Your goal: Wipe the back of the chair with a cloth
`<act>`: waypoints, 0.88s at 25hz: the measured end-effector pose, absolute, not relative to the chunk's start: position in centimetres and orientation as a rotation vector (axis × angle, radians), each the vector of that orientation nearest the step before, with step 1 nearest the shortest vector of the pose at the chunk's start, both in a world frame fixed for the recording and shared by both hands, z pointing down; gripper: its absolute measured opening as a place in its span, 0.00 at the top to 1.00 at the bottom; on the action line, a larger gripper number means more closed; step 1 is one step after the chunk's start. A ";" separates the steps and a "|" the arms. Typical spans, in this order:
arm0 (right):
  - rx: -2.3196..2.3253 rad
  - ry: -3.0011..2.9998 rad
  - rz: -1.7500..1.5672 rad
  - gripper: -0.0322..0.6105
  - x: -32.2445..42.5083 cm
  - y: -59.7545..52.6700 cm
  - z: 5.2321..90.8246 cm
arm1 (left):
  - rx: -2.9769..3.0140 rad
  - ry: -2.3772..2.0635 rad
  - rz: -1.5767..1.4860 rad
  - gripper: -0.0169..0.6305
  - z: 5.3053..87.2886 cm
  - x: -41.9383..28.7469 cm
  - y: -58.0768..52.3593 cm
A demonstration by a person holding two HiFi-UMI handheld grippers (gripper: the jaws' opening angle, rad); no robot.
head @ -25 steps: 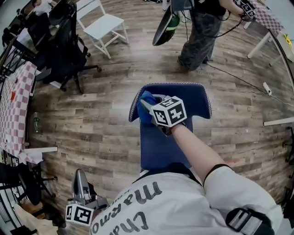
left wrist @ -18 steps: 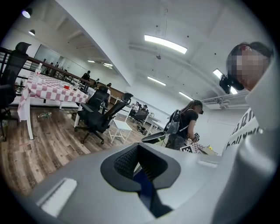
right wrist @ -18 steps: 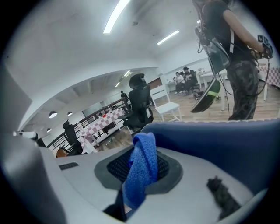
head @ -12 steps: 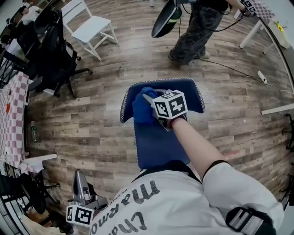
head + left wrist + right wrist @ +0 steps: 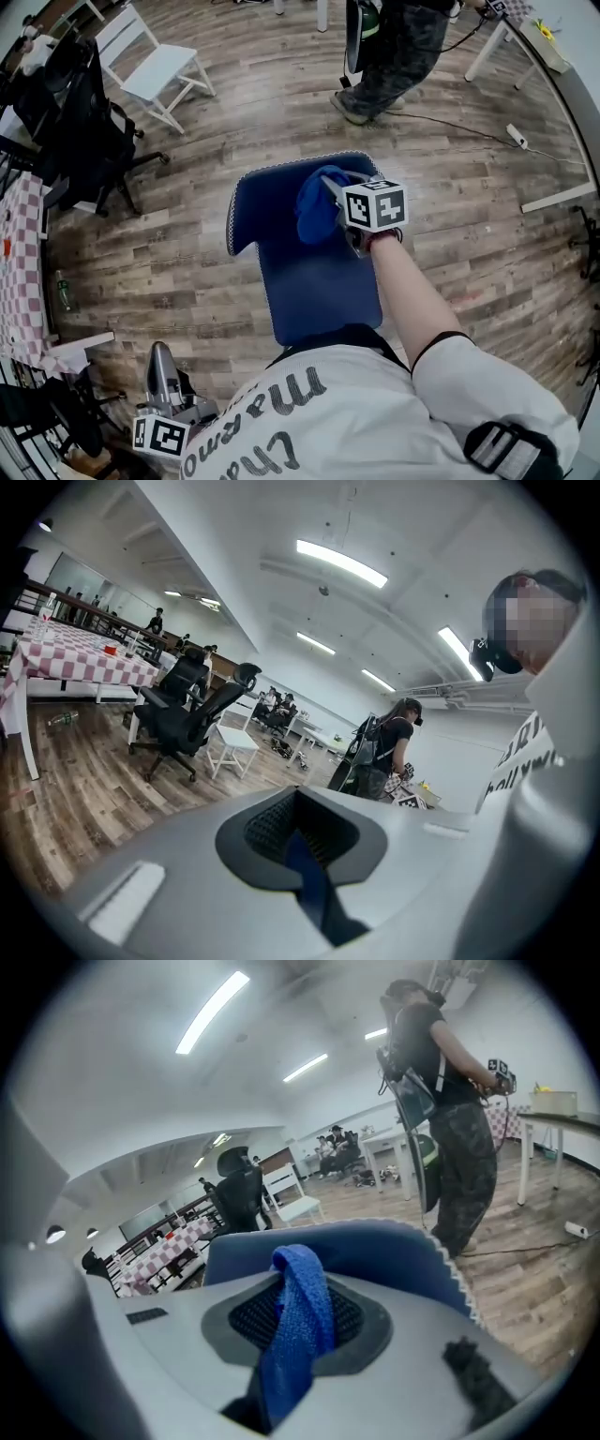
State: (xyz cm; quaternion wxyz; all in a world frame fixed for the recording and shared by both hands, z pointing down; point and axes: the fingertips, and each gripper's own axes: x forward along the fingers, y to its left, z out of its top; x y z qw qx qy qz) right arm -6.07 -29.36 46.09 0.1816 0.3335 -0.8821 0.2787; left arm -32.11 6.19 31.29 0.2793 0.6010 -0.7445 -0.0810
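A blue chair stands in front of me in the head view, its curved back [image 5: 267, 202] with white-stitched rim above the seat [image 5: 314, 291]. My right gripper [image 5: 333, 190] is shut on a bunched blue cloth [image 5: 315, 214], which it presses against the inner face of the back near its top middle. In the right gripper view the cloth [image 5: 300, 1312] hangs out between the jaws, with the chair back [image 5: 384, 1246] right behind it. My left gripper [image 5: 162, 358] hangs low at my left side, far from the chair, with its jaws together and nothing in them.
A person [image 5: 398, 42] stands just beyond the chair. A white folding chair [image 5: 155, 67] and a black office chair [image 5: 89, 131] are at the far left. A checked table [image 5: 11, 272] lies at the left edge, a power strip [image 5: 514, 136] with cable on the wooden floor right.
The right gripper has slid the cloth to the right along the chair back, from its left corner to about its middle. The left gripper has stayed put.
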 end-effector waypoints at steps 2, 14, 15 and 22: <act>1.021 -2.468 0.789 0.82 -3.8 -30.2 46.0 | 1.621 -1.989 -0.218 0.97 31.3 -32.0 5.9; 1.407 -2.351 0.794 0.82 5.7 -32.5 45.4 | 1.646 -2.001 -0.113 0.97 32.1 -31.4 6.3; 1.503 -2.317 0.777 0.82 6.8 -32.6 45.1 | 1.641 -2.003 -0.118 0.97 32.1 -31.5 6.5; 1.892 -2.216 0.650 0.82 10.4 -31.2 42.9 | 1.599 -1.998 -0.154 0.97 32.9 -30.9 8.1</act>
